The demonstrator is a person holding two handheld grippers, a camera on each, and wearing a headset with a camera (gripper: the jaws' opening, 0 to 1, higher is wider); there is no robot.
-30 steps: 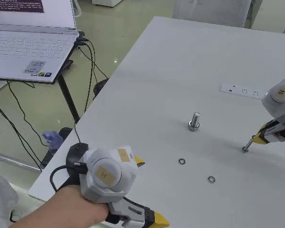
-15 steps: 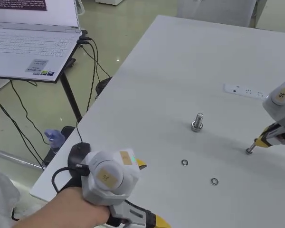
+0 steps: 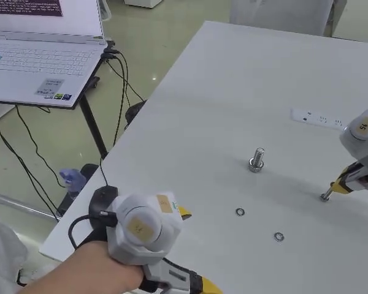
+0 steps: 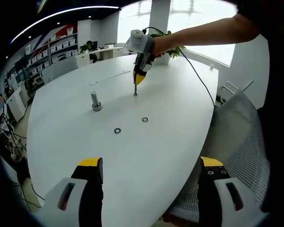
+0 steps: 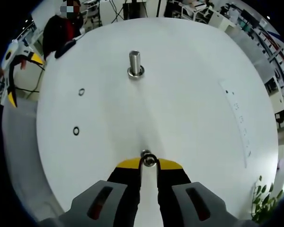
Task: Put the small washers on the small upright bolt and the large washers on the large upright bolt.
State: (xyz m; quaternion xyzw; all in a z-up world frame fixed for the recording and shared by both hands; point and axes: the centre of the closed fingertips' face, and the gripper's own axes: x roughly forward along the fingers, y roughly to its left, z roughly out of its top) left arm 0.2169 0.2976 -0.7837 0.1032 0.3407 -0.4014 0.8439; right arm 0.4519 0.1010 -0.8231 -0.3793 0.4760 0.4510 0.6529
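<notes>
Near edge of the bench (image 3: 233, 92): left gripper (image 4: 150, 165), jaws wide open, empty. Just past it the right washer (image 3: 279, 236) and left washer (image 3: 240, 212) lie flat and apart, neither on a bolt. Can't tell small from large. Further right: right gripper (image 5: 148, 165), jaws closed on the small bolt (image 3: 324, 196), whose foot is on the bench. The large bolt (image 3: 256, 160) stands upright mid-bench. There's a ring at its base, washer or flange unclear. Power strip (image 3: 316, 117) beyond. Step looks like standing the small bolt up; no washer placed yet. Next: release without tipping it, then pinch a washer by its edge. It's thin and will likely slide.
</notes>
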